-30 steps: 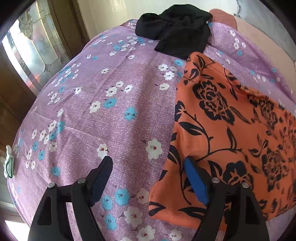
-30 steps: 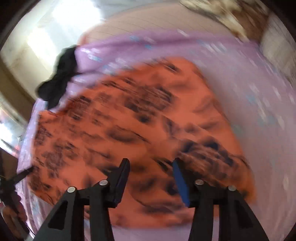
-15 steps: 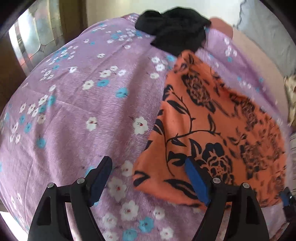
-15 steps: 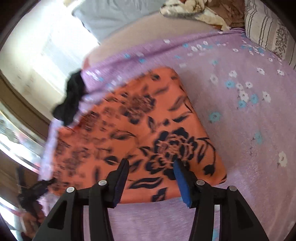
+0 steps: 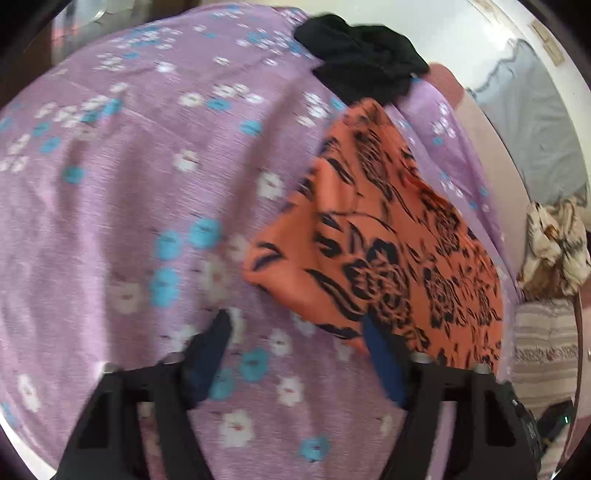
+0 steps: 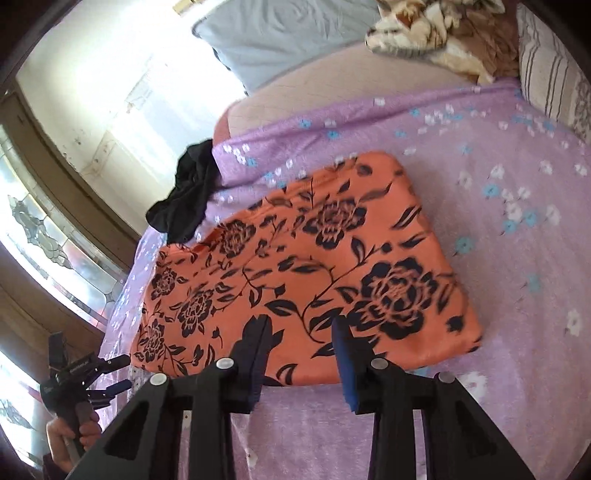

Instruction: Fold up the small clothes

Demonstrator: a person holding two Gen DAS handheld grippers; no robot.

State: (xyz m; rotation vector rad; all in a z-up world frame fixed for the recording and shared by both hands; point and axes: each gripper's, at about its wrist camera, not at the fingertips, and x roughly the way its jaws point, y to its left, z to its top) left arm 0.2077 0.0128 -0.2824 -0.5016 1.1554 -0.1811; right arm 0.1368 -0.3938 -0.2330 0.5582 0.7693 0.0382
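Note:
An orange garment with black flowers [image 6: 295, 266] lies folded flat on the purple flowered bed sheet [image 6: 517, 258]; it also shows in the left wrist view [image 5: 388, 243]. My right gripper [image 6: 301, 332] is open and empty above the garment's near edge. My left gripper [image 5: 295, 332] is open and empty, over the sheet beside the garment's near left corner. It also appears at the far left of the right wrist view [image 6: 110, 373], held in a hand. A black garment [image 5: 362, 74] lies crumpled at the far end of the sheet, also seen in the right wrist view [image 6: 188, 195].
A grey pillow [image 6: 295, 37], a patterned blanket [image 6: 436, 33] and a striped pillow [image 6: 546, 74] lie at the head of the bed. A wooden door with leaded glass [image 6: 37, 229] stands beyond the bed's left side.
Both grippers have pulled back from the orange garment, which now lies farther ahead. The left view has swung right. Both stay open.

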